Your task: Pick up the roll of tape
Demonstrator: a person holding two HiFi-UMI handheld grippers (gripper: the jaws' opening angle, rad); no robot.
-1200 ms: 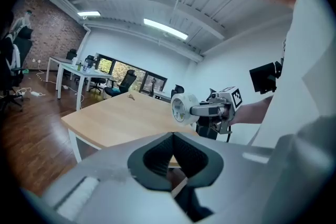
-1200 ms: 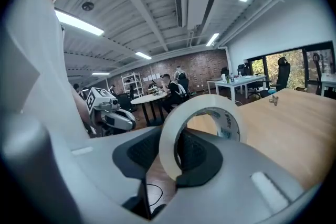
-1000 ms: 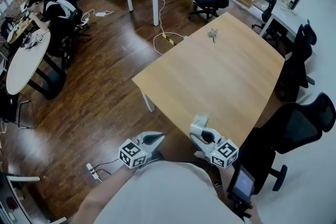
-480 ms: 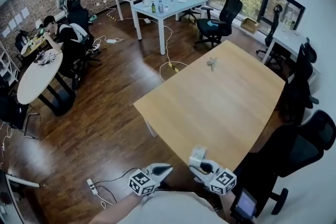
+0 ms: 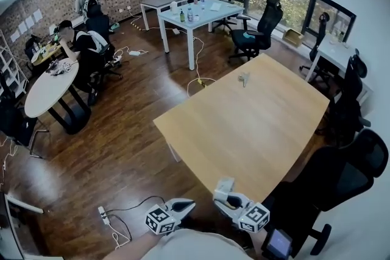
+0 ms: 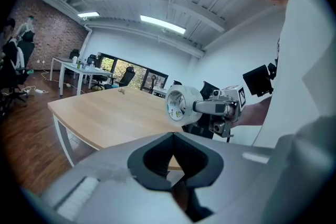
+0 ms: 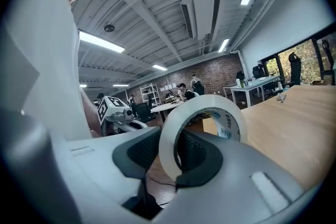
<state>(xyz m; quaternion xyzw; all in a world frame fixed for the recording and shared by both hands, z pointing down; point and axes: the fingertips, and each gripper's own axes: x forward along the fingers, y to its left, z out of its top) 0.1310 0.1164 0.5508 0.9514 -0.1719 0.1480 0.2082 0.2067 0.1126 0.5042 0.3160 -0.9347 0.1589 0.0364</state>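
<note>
Between right gripper (image 7: 181,157) jaws: tape (image 7: 167,144), pinched across its band, at the table (image 5: 244,125) near edge. Left gripper (image 6: 173,139) jaws pressed together, beside it. Small object (image 5: 244,78) far ahead; chair (image 5: 341,176) right of jaws.

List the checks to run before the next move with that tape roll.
1. Roll of tape in the right hand-held gripper: ok, jaws closed across the ring's wall.
2. Roll lifted off the table: ok, held in the air by the near corner.
3. Left hand-held gripper free: ok, jaws together, nothing between them.
4. Room on the table: ok, only a small object at the far end.
5. Grip firm enough not to slip: cannot tell.
</note>
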